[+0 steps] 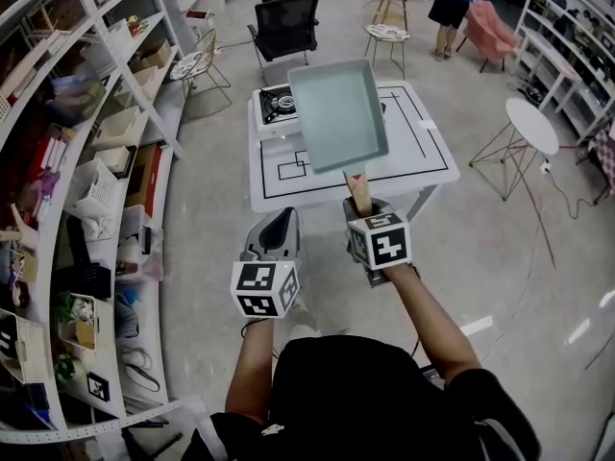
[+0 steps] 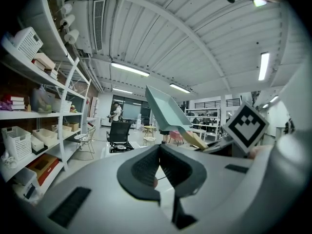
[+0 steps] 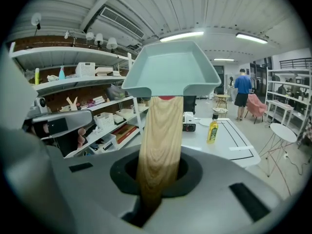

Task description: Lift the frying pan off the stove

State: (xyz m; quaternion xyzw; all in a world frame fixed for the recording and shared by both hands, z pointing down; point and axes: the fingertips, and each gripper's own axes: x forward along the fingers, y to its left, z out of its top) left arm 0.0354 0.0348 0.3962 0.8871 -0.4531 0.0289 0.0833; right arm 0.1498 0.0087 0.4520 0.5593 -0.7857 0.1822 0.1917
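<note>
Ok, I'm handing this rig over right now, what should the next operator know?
Right claw: shut on the wooden handle of the frying pan.
Left claw: shut, empty, beside the right one.
Pan: up in the air, clear of the stove, which stands on the white table's far left corner.
Done: pan lifted off.
Left: nothing but holding it steady.

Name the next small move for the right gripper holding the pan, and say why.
Probably a slight further raise, with the grip firm and the pan level. The right gripper is shut on the wooden handle, and the frying pan hangs in the air, clear of the stove on the table. Its body sits far out from the grip, so any loosening would likely tip it.
</note>
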